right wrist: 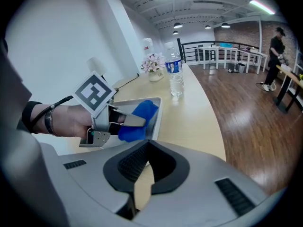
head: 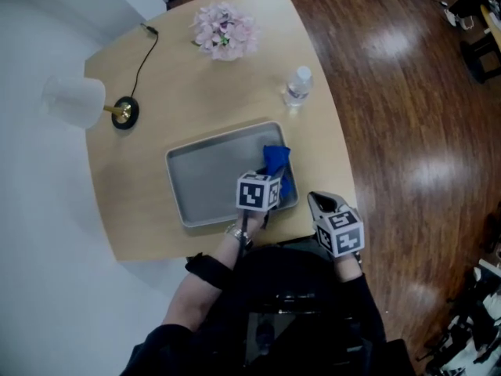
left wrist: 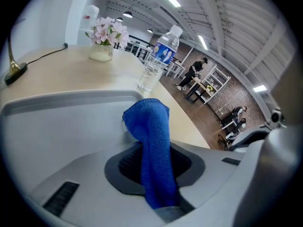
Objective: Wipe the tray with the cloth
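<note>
Blue cloth (left wrist: 150, 126) is pinched between the jaws of the left gripper (left wrist: 155, 167), its free end bunched up just ahead of the tips. Under that gripper and stretching away to its left lies the tray (head: 207, 175), dull grey metal with a raised rim; the cloth sits over its right end. Whether the cloth presses on the metal I cannot tell.

The right gripper (right wrist: 149, 148) hangs just right of the left one, off the tray, over the near edge of the table (head: 196, 92). Its jaw tips meet, with nothing between them.

The table is pale wood with a curved right edge. A bottle (head: 298, 84) stands ahead of the right gripper, flowers (head: 225, 31) farther ahead, and a lamp (head: 74, 100) ahead and left of the left gripper. A white wall (right wrist: 61, 37) runs on the left. To the right spreads a glossy dark wood floor (head: 407, 116), with strip lights overhead and people standing far off by tables.
</note>
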Motion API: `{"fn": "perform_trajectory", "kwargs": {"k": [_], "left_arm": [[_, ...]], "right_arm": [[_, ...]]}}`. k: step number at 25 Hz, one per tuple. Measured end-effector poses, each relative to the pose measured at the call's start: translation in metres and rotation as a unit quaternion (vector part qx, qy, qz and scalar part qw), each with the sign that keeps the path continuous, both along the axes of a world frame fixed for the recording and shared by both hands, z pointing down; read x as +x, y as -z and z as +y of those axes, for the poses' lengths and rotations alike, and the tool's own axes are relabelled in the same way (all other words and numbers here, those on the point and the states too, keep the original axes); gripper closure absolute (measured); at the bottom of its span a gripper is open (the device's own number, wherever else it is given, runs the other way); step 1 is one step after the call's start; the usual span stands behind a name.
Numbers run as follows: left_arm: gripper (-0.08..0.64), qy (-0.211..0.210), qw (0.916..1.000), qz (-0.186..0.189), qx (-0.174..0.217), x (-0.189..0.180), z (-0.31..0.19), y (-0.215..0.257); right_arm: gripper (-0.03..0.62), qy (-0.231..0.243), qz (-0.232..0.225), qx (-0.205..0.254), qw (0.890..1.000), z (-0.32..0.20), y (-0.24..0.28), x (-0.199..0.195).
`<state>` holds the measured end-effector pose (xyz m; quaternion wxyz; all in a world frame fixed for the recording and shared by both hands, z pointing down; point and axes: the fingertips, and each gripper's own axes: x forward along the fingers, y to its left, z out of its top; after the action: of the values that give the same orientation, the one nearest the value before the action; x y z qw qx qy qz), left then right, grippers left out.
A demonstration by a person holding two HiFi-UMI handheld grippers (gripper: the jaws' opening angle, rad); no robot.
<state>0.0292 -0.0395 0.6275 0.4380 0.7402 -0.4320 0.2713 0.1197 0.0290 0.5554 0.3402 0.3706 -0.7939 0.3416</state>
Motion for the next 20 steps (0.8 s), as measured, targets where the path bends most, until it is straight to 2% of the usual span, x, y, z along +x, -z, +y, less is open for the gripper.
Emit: {"fn": "perform_trajectory", "kwargs": {"k": [3,7,10,14,17,20], "left_arm": [[0.448,0.012,0.9998,-0.010,0.011,-0.038,0.020,0.014],[0.449,0.052,0.9978,-0.041,0.007,-0.116,0.060,0.020],[0.449,0.087,0.9940,-0.066,-0.003,-0.176,0.089,0.019],[0.449,0.111,0.9879,-0.108,-0.014,-0.242,0.119,0.015],[0.449,0.120,0.9846,-0.124,-0.027,-0.269,0.134,0.005],[0.448,0.120,0.9840,-0.126,-0.039,-0.273,0.142,-0.010]], "right_arm": [[0.586,0.006,-0.004,0.003,1.000,-0.001,0.003,-0.009],[0.586,0.022,-0.010,0.007,1.000,0.002,0.005,-0.029],[0.586,0.032,-0.015,0.010,0.999,0.003,0.008,-0.044],[0.586,0.040,-0.022,0.013,0.999,0.006,0.012,-0.061],[0.586,0.043,-0.023,0.016,0.999,0.011,0.013,-0.070],[0.586,0.043,-0.020,0.017,0.999,0.015,0.015,-0.072]]}}
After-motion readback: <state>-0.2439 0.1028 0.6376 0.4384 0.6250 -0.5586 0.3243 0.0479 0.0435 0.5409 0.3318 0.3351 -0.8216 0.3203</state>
